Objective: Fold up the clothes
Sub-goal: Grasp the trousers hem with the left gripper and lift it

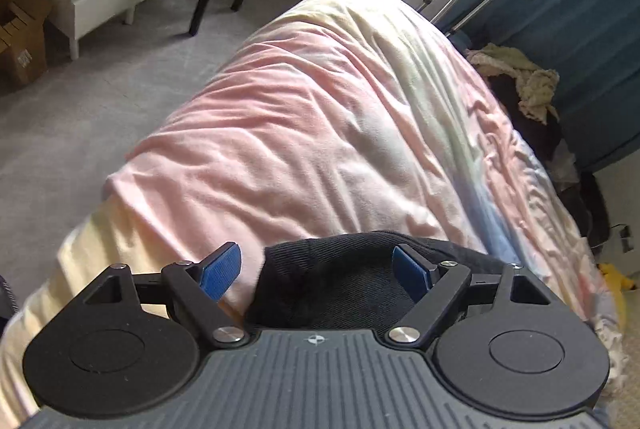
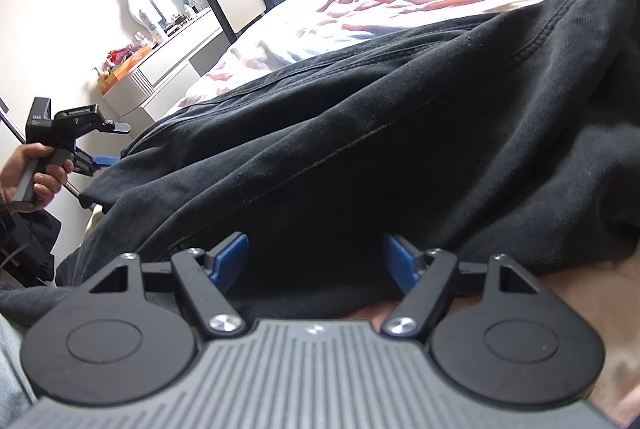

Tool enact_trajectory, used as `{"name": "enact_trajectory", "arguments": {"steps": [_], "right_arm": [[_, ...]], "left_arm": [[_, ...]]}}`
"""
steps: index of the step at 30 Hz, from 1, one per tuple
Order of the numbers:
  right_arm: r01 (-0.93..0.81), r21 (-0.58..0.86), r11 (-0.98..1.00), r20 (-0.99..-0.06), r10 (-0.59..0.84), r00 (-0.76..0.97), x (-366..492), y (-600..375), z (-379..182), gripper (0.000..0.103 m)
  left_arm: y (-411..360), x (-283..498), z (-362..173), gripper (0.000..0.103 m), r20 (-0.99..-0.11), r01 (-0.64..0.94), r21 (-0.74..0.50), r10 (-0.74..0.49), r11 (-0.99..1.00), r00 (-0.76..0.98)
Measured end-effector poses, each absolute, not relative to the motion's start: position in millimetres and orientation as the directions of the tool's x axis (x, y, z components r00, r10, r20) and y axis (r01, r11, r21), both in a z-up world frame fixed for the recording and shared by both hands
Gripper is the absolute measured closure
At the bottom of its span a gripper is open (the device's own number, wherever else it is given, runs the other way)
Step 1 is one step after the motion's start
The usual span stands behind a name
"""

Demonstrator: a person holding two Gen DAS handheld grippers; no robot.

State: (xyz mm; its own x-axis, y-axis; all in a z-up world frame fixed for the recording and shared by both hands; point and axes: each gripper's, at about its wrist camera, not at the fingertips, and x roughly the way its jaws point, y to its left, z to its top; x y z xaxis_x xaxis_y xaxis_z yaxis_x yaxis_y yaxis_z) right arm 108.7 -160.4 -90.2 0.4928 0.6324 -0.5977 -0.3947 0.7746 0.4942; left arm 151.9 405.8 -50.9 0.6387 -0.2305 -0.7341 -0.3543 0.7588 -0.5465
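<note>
Right tool (image 2: 315,261) spread wide over rumpled black garment (image 2: 360,133); left tool (image 1: 318,271) spread wide at its edge.

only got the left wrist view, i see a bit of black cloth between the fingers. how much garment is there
Observer: In the right wrist view the black garment spreads wide across the pink bedspread.
Operator: is the right gripper on it
Observer: The right gripper is open, with the cloth's near edge between its fingers.
Operator: can you see my gripper from there
Observer: Yes, the left gripper is at the garment's far left end, held in a hand.
</note>
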Motion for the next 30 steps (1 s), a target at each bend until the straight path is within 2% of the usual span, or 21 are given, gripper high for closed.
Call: {"name": "enact_trajectory", "arguments": {"steps": [4, 5, 15, 18, 23, 30], "right_arm": [[-0.395, 0.500, 0.771, -0.593, 0.637, 0.493, 111, -159, -90, 0.027], [-0.393, 0.501, 0.771, -0.592, 0.637, 0.494, 111, -160, -90, 0.026], [-0.403, 0.495, 0.770, -0.587, 0.638, 0.498, 115, -157, -92, 0.024], [-0.408, 0.490, 0.770, -0.586, 0.638, 0.500, 114, -157, -93, 0.023], [-0.424, 0.472, 0.773, -0.589, 0.634, 0.500, 116, -152, -93, 0.021], [-0.439, 0.448, 0.779, -0.594, 0.626, 0.505, 113, -150, -92, 0.020]], "left_arm": [[409, 152, -54, 0.018, -0.590, -0.214, -0.714, -0.410, 0.666, 0.695], [408, 152, -54, 0.021, -0.544, -0.166, -0.755, -0.464, 0.635, 0.699], [385, 176, -67, 0.023, -0.571, -0.134, -0.770, -0.578, 0.624, 0.583], [380, 173, -57, 0.021, -0.549, -0.101, -0.778, -0.592, 0.620, 0.590], [399, 157, -39, 0.021, -0.572, -0.116, -0.742, -0.534, 0.660, 0.622], [444, 142, -55, 0.021, -0.624, -0.241, -0.723, -0.464, 0.647, 0.628]]}}
